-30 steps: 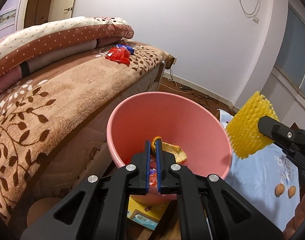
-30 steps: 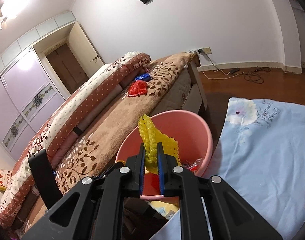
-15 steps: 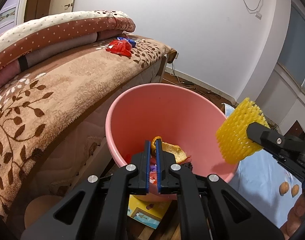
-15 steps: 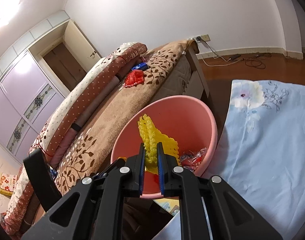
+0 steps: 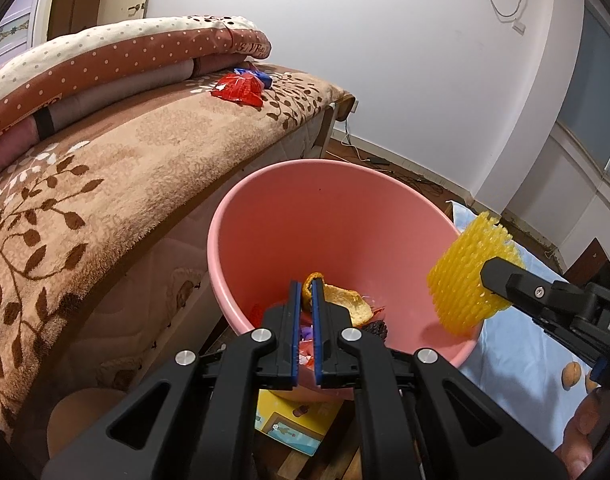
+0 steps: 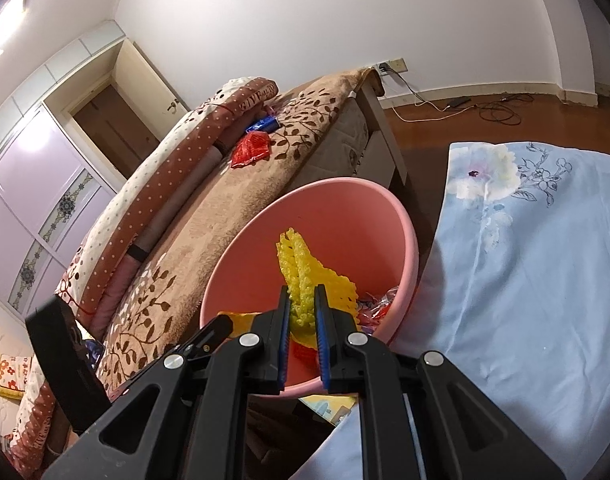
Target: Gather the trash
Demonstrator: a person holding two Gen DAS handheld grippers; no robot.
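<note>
my right gripper (image 6: 301,312) pinches the yellow net (image 6: 301,280) over the pink bin (image 5: 265,216), near its right rim. left gripper (image 5: 303,312) clenched, empty. risk: light net snags on pads, or drops outside onto the blue sheet (image 6: 525,280).

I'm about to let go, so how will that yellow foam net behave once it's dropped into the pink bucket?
The yellow foam net is probably very light and springy: open mesh, squashed flat in the right gripper. It likely flutters into the pink bucket unbroken.
</note>
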